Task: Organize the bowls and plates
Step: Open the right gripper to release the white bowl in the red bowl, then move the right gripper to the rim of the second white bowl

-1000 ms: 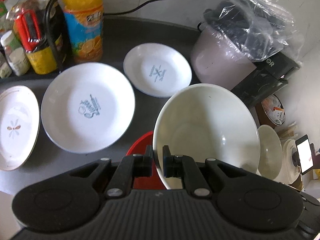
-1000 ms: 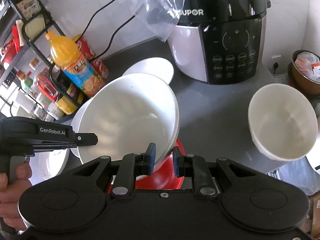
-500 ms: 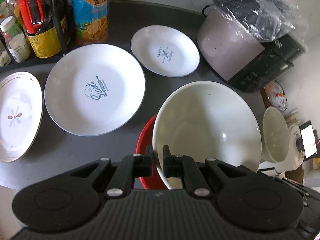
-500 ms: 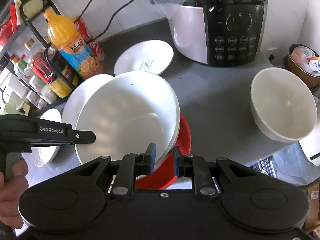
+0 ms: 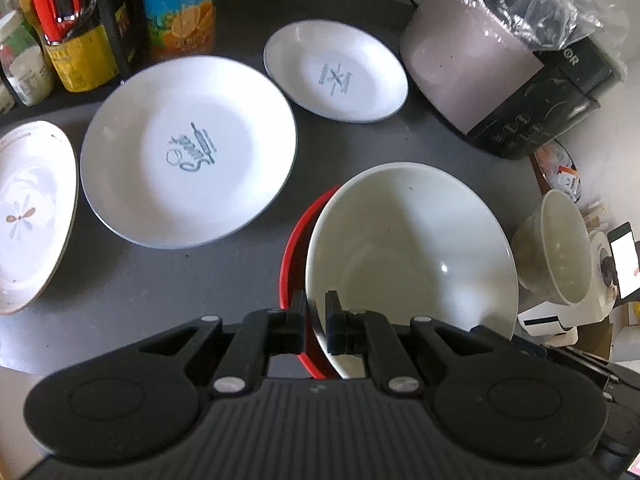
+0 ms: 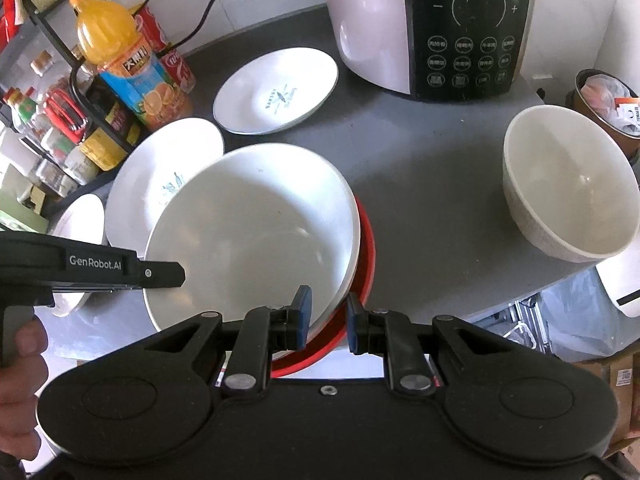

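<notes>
Both the left hand-held gripper [image 5: 316, 320] and right hand-held gripper [image 6: 326, 318] pinch the white bowl's [image 5: 408, 256] rim, over the red bowl [image 5: 294, 248] at six o'clock on the worktop [image 6: 420, 168].

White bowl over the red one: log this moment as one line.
left gripper: shut on white bowl rim | right gripper: shut on opposite rim | white bowl tilted above red bowl

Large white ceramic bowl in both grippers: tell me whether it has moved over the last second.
Yes. The large white ceramic bowl has come down toward the red bowl on the grey counter beneath it.
</notes>
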### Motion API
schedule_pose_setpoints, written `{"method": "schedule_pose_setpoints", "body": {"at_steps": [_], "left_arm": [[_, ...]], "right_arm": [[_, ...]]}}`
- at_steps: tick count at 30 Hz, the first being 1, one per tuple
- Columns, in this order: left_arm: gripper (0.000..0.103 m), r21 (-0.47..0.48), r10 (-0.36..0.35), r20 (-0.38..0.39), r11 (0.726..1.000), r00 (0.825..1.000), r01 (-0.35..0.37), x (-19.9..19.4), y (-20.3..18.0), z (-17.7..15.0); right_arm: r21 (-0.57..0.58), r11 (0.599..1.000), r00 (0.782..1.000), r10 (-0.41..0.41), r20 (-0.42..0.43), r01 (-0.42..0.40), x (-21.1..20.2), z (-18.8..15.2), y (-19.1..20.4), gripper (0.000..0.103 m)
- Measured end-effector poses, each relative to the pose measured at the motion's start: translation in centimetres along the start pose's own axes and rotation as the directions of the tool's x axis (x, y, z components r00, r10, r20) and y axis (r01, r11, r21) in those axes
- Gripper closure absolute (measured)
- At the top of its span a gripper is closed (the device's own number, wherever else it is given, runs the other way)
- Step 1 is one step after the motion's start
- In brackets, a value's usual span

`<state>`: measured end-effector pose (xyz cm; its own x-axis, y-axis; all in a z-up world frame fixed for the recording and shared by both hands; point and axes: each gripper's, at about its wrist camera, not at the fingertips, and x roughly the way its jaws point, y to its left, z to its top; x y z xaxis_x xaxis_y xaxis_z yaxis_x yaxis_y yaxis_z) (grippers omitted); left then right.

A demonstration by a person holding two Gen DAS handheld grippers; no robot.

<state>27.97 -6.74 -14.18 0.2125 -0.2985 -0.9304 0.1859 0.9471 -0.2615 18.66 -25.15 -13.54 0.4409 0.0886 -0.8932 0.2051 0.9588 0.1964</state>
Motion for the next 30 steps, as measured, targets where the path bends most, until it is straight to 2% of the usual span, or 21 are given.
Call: {"method": "schedule_pose_setpoints", "body": {"at_steps": [6, 13, 14, 16, 18, 19, 23, 26, 28, 30], "left_arm": [[0.095, -0.005, 0.008, -0.022, 1.000, 1.000, -0.009, 0.9, 0.1, 0.1], [0.091, 0.023, 0.036, -0.050, 0.999, 0.998, -0.035, 1.3, -0.7, 0.4], [0.091, 0.022, 0.039, -0.051, 0.999, 0.998, -0.038, 1.2, -0.7, 0.4], [0.089, 0.004, 0.035, -0.051, 0.999, 0.998, -0.035, 1.1, -0.6, 0.3], [0.088, -0.003, 0.035, -0.039, 0.999, 0.999, -0.036, 0.8, -0.5, 0.3], [0.085, 0.002, 0.041, -0.034, 0.999, 0.999, -0.041, 0.6, -0.6, 0.4], [0.056, 0.023, 0.085, 0.021, 0.996, 0.996, -0.086, -0.6, -1.0, 0.7], [0.046, 0.025, 0.087, 0.046, 0.996, 0.995, -0.089, -1.4, -1.2, 1.0], [0.043, 0.028, 0.092, 0.055, 0.995, 0.994, -0.093, -1.7, -1.7, 1.2], [0.041, 0.028, 0.085, 0.067, 0.996, 0.994, -0.087, -2.0, -2.1, 1.4]], "right_arm": [[-0.035, 0.999, 1.000, -0.012, -0.011, 0.012, 0.8, 0.5, 0.0, 0.084], [-0.050, 0.999, 0.999, 0.006, -0.042, -0.008, 0.6, 0.8, -0.4, 0.075], [-0.056, 0.998, 0.999, 0.011, -0.037, -0.013, 0.4, 0.8, -0.4, 0.073], [-0.065, 0.998, 0.999, 0.017, -0.028, -0.019, 0.1, 0.8, -0.4, 0.061], [-0.064, 0.998, 1.000, 0.026, -0.018, -0.027, -0.2, 0.9, -0.6, 0.056], [-0.063, 0.998, 0.999, 0.031, -0.017, -0.032, -0.3, 1.0, -0.8, 0.056], [-0.050, 0.998, 0.999, 0.047, -0.014, -0.048, -0.8, 1.1, -1.6, 0.051], [-0.047, 0.995, 0.996, 0.085, -0.004, -0.085, -1.2, 1.2, -2.6, 0.045], [-0.040, 0.993, 0.994, 0.109, 0.007, -0.109, -1.5, 1.4, -3.4, 0.040], [-0.043, 0.991, 0.992, 0.126, 0.013, -0.125, -1.8, 1.6, -4.4, 0.039]]}}
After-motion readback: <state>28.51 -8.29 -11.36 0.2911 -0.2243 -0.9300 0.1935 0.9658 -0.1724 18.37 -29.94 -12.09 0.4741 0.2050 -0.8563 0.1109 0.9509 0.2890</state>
